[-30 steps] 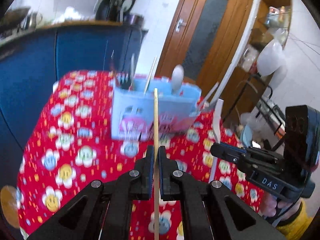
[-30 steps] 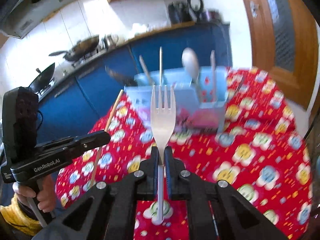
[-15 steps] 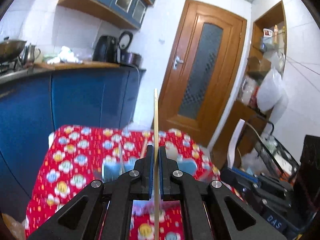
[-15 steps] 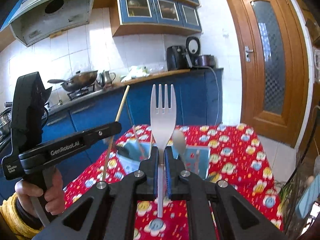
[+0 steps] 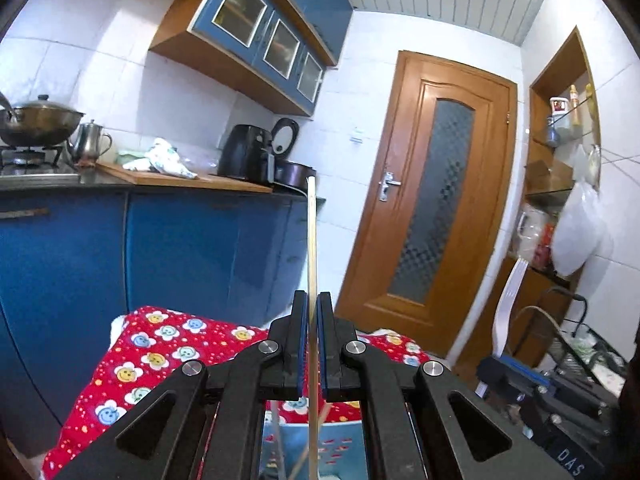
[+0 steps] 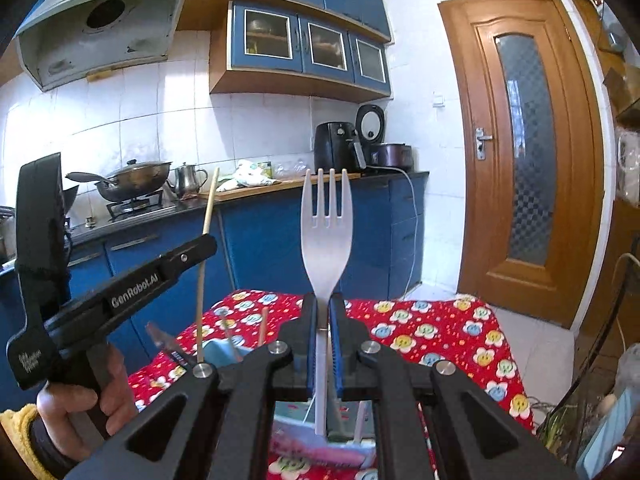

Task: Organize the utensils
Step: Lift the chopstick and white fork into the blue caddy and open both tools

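My left gripper (image 5: 313,308) is shut on a thin wooden chopstick (image 5: 312,248) that stands upright between its blue pads. The same chopstick (image 6: 205,256) and the left gripper (image 6: 200,246) show at the left of the right wrist view, held by a hand (image 6: 76,400). My right gripper (image 6: 325,308) is shut on a white plastic fork (image 6: 326,232), tines up. Below both grippers sits the light blue utensil holder (image 5: 340,452), mostly hidden by the jaws, with sticks poking out (image 6: 262,330). It rests on the red flower tablecloth (image 6: 440,332).
A blue kitchen counter (image 6: 280,232) runs behind the table with a wok (image 6: 136,178), kettle and air fryer (image 6: 334,146). A wooden door (image 6: 524,152) stands to the right. Shelves and a wire rack (image 5: 580,344) crowd the far right.
Both grippers rose and tilted up with the chopstick and fork. The utensil holder dropped from mid-frame to beneath the jaws, and the upper cabinets came into view.
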A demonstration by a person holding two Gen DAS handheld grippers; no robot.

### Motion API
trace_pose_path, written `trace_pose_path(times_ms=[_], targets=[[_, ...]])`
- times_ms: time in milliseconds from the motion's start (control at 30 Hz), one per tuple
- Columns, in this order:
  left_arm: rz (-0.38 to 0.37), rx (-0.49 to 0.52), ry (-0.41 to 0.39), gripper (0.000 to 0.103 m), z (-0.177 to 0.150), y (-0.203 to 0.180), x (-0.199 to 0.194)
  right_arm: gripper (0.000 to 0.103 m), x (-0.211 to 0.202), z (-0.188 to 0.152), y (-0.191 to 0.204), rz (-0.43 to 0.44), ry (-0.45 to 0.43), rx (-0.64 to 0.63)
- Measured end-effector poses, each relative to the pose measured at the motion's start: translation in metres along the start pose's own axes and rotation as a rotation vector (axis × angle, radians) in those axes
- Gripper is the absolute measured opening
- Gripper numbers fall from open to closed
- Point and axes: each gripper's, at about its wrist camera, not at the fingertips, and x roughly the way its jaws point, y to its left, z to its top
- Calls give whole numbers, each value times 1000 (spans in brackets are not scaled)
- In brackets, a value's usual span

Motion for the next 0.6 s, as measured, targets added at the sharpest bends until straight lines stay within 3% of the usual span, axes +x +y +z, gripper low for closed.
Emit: trace_pose_path(times_ms=[433,533,600], targets=[[39,39,43,4,-30,4,21,8,36,-20,-6,-48,89,-23],[28,38,61,11,-29,2,21,15,37,-21,-10,-33,102,2],[12,30,72,23,-28,0,20,25,36,-20,-11,-18,100,21]])
